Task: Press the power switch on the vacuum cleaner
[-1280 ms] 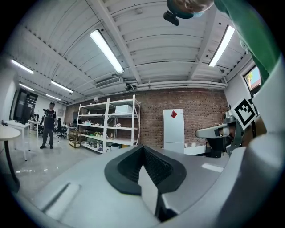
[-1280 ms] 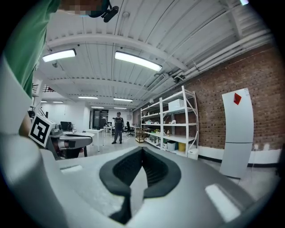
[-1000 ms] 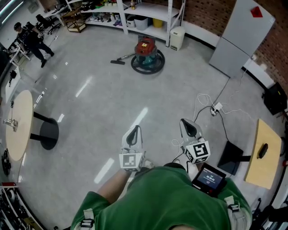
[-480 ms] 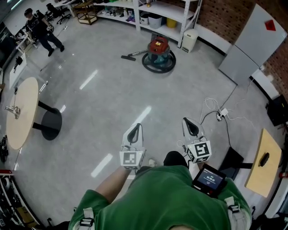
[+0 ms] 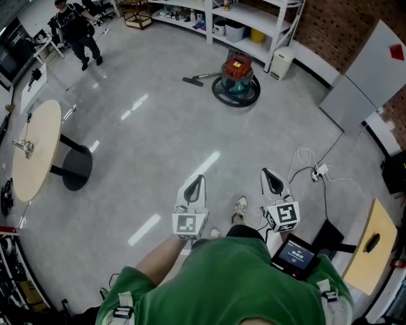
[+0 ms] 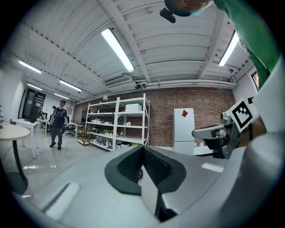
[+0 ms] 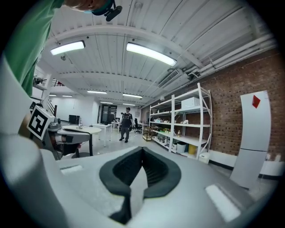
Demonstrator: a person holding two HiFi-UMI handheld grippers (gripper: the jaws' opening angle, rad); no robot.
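The vacuum cleaner (image 5: 237, 71), a teal drum with a red top on a black round base, stands on the grey floor far ahead in the head view, its hose and floor nozzle (image 5: 192, 80) lying to its left. My left gripper (image 5: 193, 185) and right gripper (image 5: 271, 178) are held close to my body, several steps short of it. Both are shut with nothing between the jaws. In the left gripper view the left gripper (image 6: 143, 149) points level across the room, and the right gripper (image 7: 142, 150) does the same in its own view. Neither gripper view shows the vacuum.
White shelving (image 5: 254, 19) lines the far wall behind the vacuum. A round wooden table (image 5: 32, 149) stands at left, and a person (image 5: 76, 28) walks at far left. A white cable and power strip (image 5: 317, 171) lie on the floor at right, by a tall white panel (image 5: 368, 76).
I have walked forward: the vacuum cleaner has come nearer and shifted right and down in the head view. Both grippers keep the same pose, shut.
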